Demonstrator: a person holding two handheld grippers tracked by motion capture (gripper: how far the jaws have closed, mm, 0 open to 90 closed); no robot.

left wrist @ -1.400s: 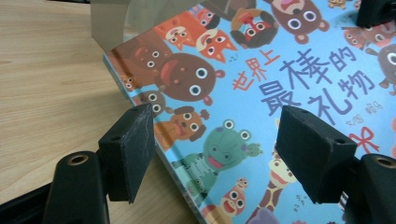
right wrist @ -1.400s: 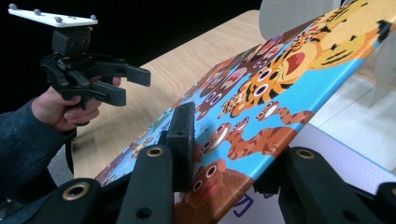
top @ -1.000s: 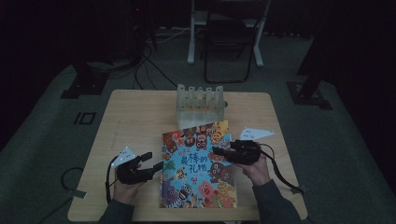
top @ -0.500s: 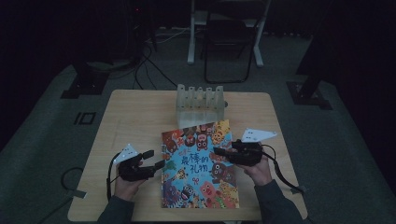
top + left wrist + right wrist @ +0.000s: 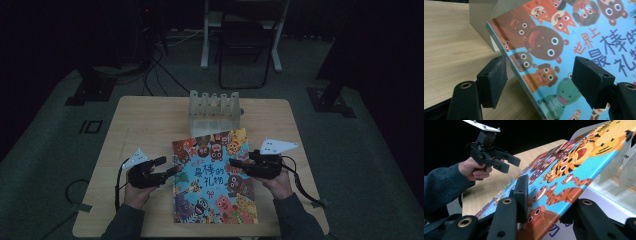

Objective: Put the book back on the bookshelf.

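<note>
Little has shifted since the earlier frames — the left gripper point(image 5: 161, 167) has crept slightly nearer the book's left edge, while the right gripper point(image 5: 239, 163) has kept its place. That picture book point(image 5: 214, 175), its cover crowded with cartoon animals, sits near the middle of the wooden surface point(image 5: 150, 120), its right side lifted off the wood. Right fingers point(image 5: 522, 192) are clenched on the book's right edge, one pad above the cover and one beneath. Left fingers point(image 5: 494, 80) stand released, straddling the book's left edge without pressing it. Farther off, just beyond the book's far edge, stands a clear slotted rack point(image 5: 214, 111).
</note>
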